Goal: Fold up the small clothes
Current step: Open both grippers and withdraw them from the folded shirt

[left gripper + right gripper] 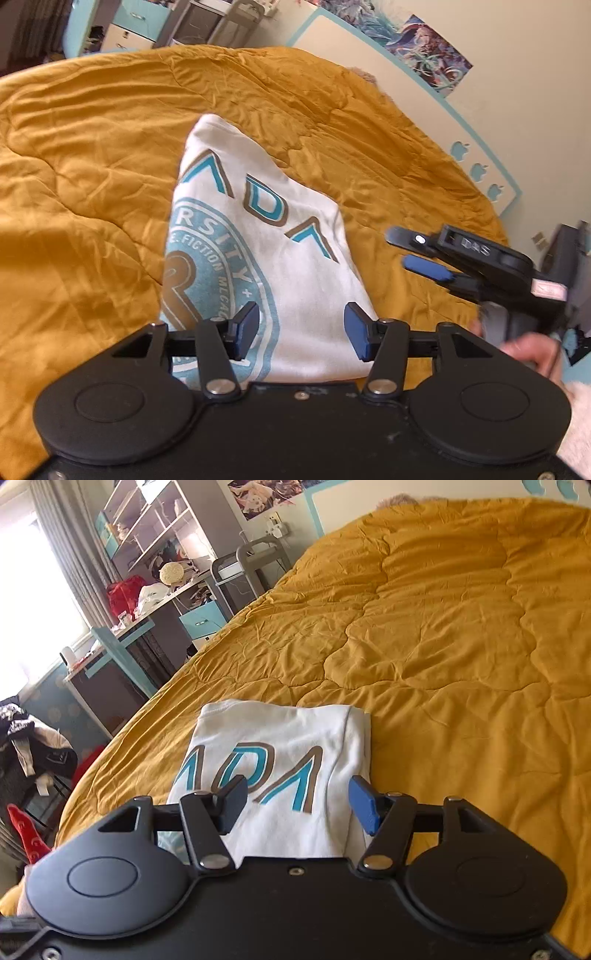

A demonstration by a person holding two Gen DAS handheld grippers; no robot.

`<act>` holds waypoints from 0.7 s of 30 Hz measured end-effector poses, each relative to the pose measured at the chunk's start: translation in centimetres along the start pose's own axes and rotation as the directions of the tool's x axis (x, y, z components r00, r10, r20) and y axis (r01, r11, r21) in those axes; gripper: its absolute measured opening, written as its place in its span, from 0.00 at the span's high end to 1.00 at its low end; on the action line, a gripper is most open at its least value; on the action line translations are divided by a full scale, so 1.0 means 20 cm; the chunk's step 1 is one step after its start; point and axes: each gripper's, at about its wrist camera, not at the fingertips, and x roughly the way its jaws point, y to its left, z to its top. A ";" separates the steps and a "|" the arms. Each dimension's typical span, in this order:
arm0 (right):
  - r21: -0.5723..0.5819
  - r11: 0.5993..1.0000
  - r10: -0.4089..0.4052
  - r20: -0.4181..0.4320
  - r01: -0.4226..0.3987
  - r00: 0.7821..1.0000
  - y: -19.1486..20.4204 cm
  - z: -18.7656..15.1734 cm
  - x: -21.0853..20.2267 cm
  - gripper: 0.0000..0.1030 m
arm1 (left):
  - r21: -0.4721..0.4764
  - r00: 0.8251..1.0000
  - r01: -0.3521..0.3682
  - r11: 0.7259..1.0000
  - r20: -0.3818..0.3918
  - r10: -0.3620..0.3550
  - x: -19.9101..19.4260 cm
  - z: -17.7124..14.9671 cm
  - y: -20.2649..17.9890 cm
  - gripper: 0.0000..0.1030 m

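One folded shirt (280, 236), one quilt (92, 155), two grippers (301, 332).

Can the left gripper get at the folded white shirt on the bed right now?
Probably yes. The left gripper is open and empty right above the white shirt, which lies flat on the yellow quilt. The right gripper is off to the side.

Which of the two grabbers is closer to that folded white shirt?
Left, I'd say. The left gripper hovers open over the white shirt; the right gripper, also open, sits off its edge above the yellow quilt.
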 end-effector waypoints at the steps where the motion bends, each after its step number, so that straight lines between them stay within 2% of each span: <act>1: -0.027 1.000 -0.003 0.007 0.003 1.000 0.04 -0.03 -0.07 0.37 | 0.011 0.999 -0.040 0.999 0.021 0.040 -0.04 0.00 -0.04 0.47; 4: -0.090 0.995 -0.037 0.021 0.039 0.999 0.12 -0.10 -0.25 0.29 | 0.033 0.993 -0.094 0.995 0.081 0.091 -0.17 -0.02 -0.14 0.45; 10: -0.173 0.974 -0.142 0.026 0.145 0.989 0.25 -0.21 -0.44 0.16 | 0.068 0.985 -0.158 0.985 0.087 0.152 -0.32 -0.10 -0.30 0.43; 17: -0.215 0.955 -0.213 -0.016 0.205 0.977 0.36 -0.34 -0.53 0.15 | 0.037 0.964 -0.263 0.964 0.051 0.261 -0.39 -0.23 -0.34 0.42; 21: -0.232 0.949 -0.230 -0.036 0.215 0.973 0.41 -0.41 -0.55 0.15 | 0.033 0.957 -0.289 0.957 0.043 0.288 -0.42 -0.25 -0.32 0.42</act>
